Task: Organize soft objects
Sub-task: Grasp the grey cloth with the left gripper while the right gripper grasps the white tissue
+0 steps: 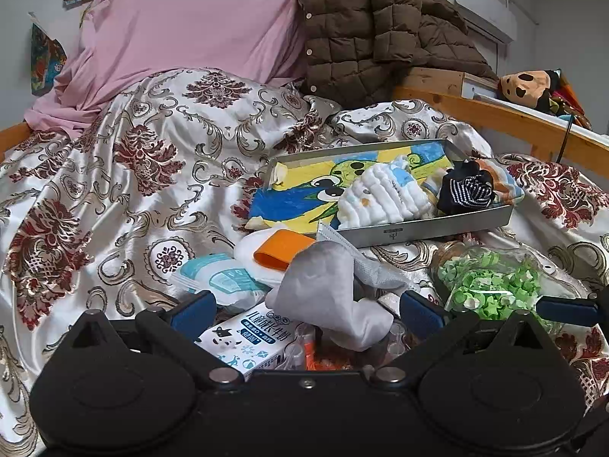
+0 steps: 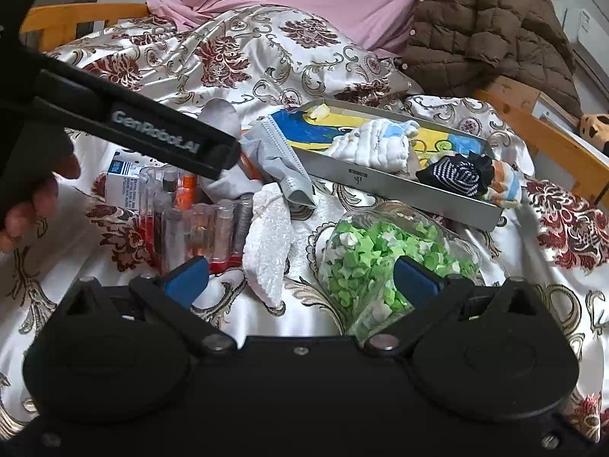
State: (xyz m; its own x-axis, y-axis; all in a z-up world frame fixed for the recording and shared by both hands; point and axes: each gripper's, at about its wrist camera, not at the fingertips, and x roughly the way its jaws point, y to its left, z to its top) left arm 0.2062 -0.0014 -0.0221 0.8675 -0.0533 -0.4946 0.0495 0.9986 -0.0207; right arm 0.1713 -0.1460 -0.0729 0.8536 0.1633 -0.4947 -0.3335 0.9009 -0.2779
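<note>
A metal tray (image 1: 426, 226) (image 2: 384, 182) lies on the bed with a dinosaur-print cloth (image 1: 304, 194), a folded white cloth (image 1: 384, 194) (image 2: 373, 148) and a striped dark sock (image 1: 466, 190) (image 2: 455, 175) in it. A grey sock (image 1: 327, 285) (image 2: 228, 144) lies in front of the tray, between the open jaws of my left gripper (image 1: 304, 312). A grey face mask (image 2: 278, 156) and a white fluffy cloth (image 2: 266, 243) lie near it. My right gripper (image 2: 300, 274) is open and empty, over the white cloth and a bag of green paper stars (image 2: 380, 251) (image 1: 491, 282).
A milk carton (image 1: 251, 339), a clear box of thread spools (image 2: 198, 224), a white and orange sock (image 1: 274, 251) and a pack of masks (image 1: 220, 278) lie on the patterned bedspread (image 1: 133, 190). A pink sheet (image 1: 190, 19) and a brown quilted jacket (image 1: 380, 26) are behind. A wooden bed rail (image 1: 514, 122) runs right.
</note>
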